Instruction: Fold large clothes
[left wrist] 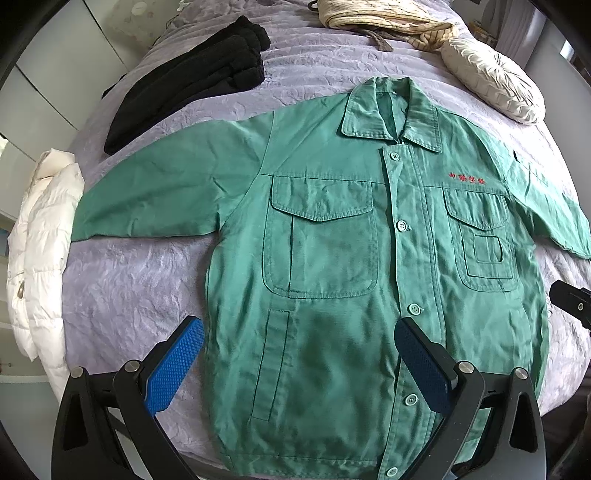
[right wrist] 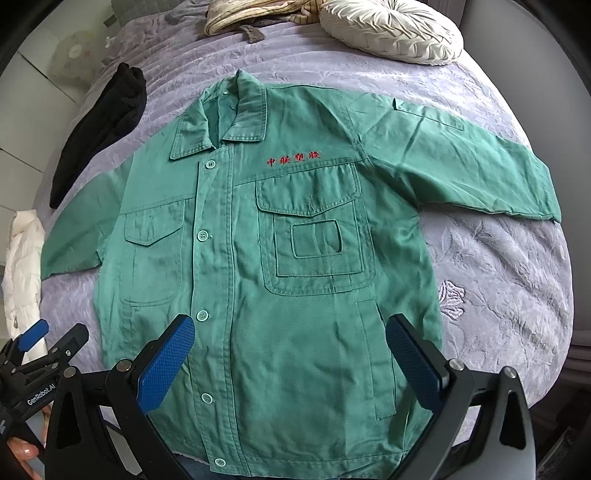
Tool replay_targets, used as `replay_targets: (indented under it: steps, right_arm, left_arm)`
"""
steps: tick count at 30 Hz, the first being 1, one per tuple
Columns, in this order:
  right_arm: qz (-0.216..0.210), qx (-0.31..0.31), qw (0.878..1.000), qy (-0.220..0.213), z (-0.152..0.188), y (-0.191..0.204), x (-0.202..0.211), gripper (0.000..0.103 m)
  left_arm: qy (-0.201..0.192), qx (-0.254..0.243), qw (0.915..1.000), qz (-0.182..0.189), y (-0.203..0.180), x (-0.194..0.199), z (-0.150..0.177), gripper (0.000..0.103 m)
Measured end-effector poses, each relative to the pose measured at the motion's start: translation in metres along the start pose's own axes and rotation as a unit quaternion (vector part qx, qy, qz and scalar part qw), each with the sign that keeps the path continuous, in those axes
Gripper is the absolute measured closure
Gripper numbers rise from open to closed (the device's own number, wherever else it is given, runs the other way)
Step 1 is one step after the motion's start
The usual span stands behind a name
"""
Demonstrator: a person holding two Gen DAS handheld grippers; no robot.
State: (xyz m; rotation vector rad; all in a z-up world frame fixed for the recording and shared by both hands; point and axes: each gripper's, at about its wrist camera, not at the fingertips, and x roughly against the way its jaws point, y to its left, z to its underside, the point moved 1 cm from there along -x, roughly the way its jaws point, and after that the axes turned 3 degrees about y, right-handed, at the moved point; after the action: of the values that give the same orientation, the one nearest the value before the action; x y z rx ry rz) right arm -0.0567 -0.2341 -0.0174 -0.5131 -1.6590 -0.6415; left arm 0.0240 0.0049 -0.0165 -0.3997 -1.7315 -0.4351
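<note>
A green button-up work jacket (left wrist: 332, 236) lies flat and face up on a lilac bedspread (left wrist: 140, 280), collar far, hem near, both sleeves spread sideways. It has two chest pockets and red embroidered characters. It also shows in the right wrist view (right wrist: 280, 258). My left gripper (left wrist: 299, 328) is open and empty above the jacket's lower left front. My right gripper (right wrist: 290, 326) is open and empty above its lower right front. The left gripper also shows at the lower left of the right wrist view (right wrist: 48, 339).
A folded black garment (left wrist: 192, 81) lies at the far left of the bed. A white puffer jacket (left wrist: 40, 251) lies at the left edge. A cream round cushion (right wrist: 391, 29) and a striped beige bundle (left wrist: 384, 22) sit at the bed's head.
</note>
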Motion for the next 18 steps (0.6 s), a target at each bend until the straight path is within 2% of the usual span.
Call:
replay_targets:
  steps: [18]
  right_arm:
    - [0.001,0.001,1.000,0.001,-0.0023,0.0006,-0.0012,0.000]
  left_arm:
    - [0.004,-0.002,1.0000,0.000,0.0005,-0.0045,0.0019,0.000]
